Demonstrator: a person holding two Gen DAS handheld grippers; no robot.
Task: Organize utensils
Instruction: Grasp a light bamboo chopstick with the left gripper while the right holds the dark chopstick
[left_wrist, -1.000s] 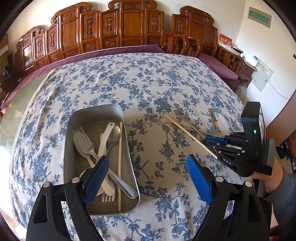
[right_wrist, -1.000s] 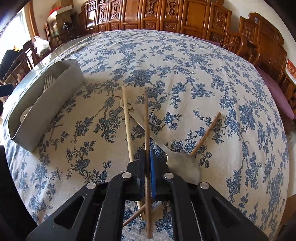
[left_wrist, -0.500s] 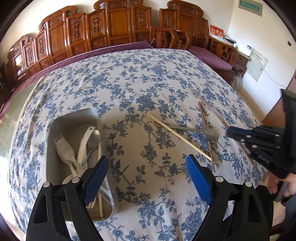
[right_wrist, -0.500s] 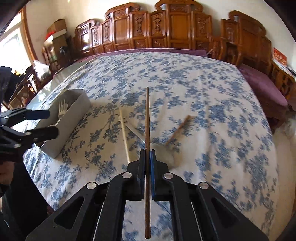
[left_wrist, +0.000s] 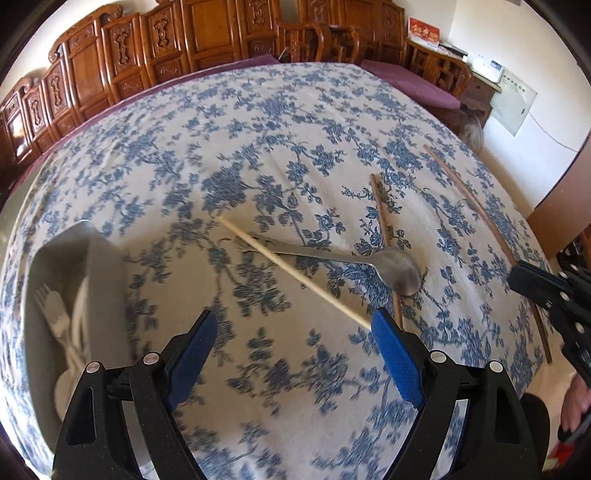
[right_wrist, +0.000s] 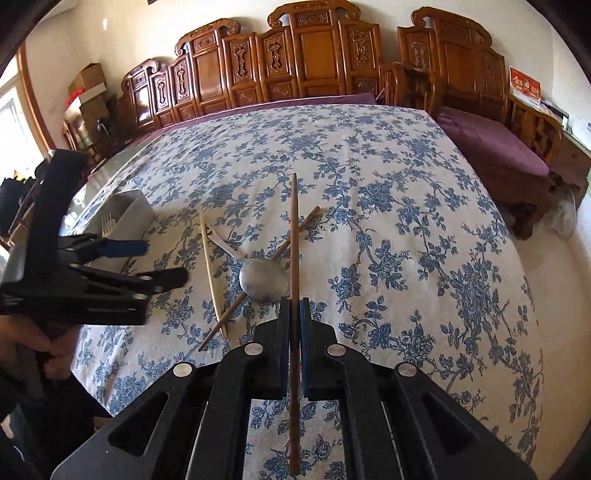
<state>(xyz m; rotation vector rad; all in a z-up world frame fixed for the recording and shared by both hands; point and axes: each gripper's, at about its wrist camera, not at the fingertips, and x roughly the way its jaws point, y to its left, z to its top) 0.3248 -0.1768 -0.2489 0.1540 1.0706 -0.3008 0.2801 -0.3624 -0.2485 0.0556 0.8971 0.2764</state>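
Observation:
My right gripper (right_wrist: 293, 306) is shut on a dark brown chopstick (right_wrist: 293, 221) and holds it clear above the flowered tablecloth. The left wrist view shows the same chopstick (left_wrist: 480, 218) slanting into the right gripper (left_wrist: 516, 275) at the right edge. On the cloth lie a metal spoon (left_wrist: 400, 271), a pale chopstick (left_wrist: 291, 271) across its handle, and a second dark chopstick (left_wrist: 384, 229) under its bowl. My left gripper (left_wrist: 293, 325) hangs open just short of them, with nothing between its fingers. A grey metal tray (left_wrist: 105, 284) with a fork (left_wrist: 55, 310) sits at the left.
Carved wooden chairs (right_wrist: 314, 55) ring the far side of the table, and a purple-cushioned bench (right_wrist: 491, 147) stands to the right. Seen from the right wrist, the left gripper (right_wrist: 155, 262) is held by a hand between the tray (right_wrist: 129, 210) and the spoon (right_wrist: 264, 282).
My left gripper has swung right, away from the tray and toward the spoon and chopsticks. My right gripper has lifted the dark chopstick off the cloth and drawn back.

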